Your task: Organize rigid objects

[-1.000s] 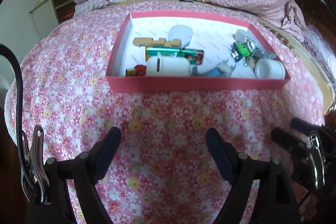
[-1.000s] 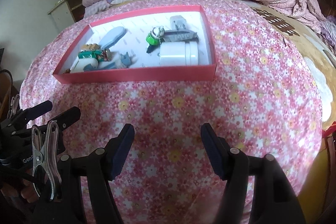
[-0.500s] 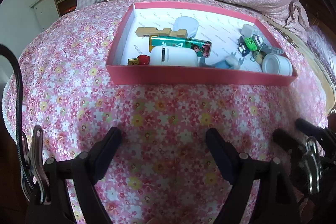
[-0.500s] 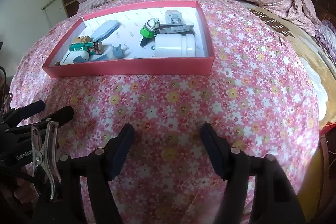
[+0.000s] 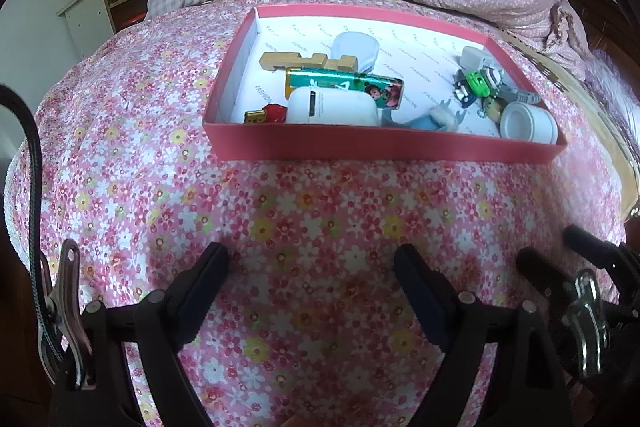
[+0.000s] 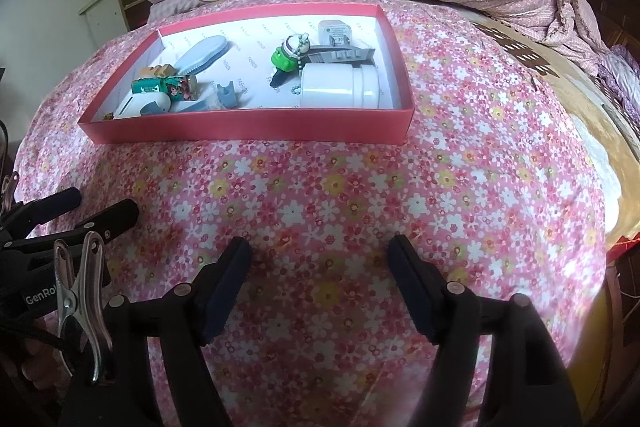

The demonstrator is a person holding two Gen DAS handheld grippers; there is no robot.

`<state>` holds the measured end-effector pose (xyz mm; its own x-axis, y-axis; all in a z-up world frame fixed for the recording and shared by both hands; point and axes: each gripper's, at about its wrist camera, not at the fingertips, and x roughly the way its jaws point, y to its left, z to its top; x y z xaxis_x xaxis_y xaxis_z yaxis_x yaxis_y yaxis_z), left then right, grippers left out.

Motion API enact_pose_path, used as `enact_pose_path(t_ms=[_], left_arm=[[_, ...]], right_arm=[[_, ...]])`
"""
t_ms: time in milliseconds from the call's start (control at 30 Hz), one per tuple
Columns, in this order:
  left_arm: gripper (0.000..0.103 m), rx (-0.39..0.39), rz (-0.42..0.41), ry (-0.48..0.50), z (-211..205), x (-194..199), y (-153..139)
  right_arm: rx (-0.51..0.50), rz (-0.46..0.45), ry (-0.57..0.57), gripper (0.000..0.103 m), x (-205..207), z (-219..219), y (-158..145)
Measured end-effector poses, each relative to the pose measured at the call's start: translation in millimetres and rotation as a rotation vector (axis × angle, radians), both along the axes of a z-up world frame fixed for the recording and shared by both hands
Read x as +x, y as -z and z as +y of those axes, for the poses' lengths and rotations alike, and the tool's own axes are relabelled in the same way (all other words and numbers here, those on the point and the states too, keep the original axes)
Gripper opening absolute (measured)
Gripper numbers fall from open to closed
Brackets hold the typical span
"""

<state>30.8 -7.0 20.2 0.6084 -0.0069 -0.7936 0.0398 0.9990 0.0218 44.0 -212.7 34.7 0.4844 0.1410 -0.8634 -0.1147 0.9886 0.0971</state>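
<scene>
Seemingly everything is sitting in the red box already: jar, tin, keychain. Both the left gripper and right gripper are hovering empty over the bedspread, jaws spread apart, with little looking left.

Left gripper spread wide, nothing between the fingers, hovering low with tips pointing forward. Right gripper likewise wide apart and empty-handed, fingers level and forward. Side by side, each visible at the edge of the other's view.
</scene>
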Motion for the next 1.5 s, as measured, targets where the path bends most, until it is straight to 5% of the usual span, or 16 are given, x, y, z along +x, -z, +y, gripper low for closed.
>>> enact_pose_path(t_ms=[1500], left_arm=[[0.096, -0.002, 0.014, -0.001, -1.1, 1.8, 2.9]], right_arm=[[-0.004, -0.004, -0.003, 0.076, 0.2, 2.0, 1.0]])
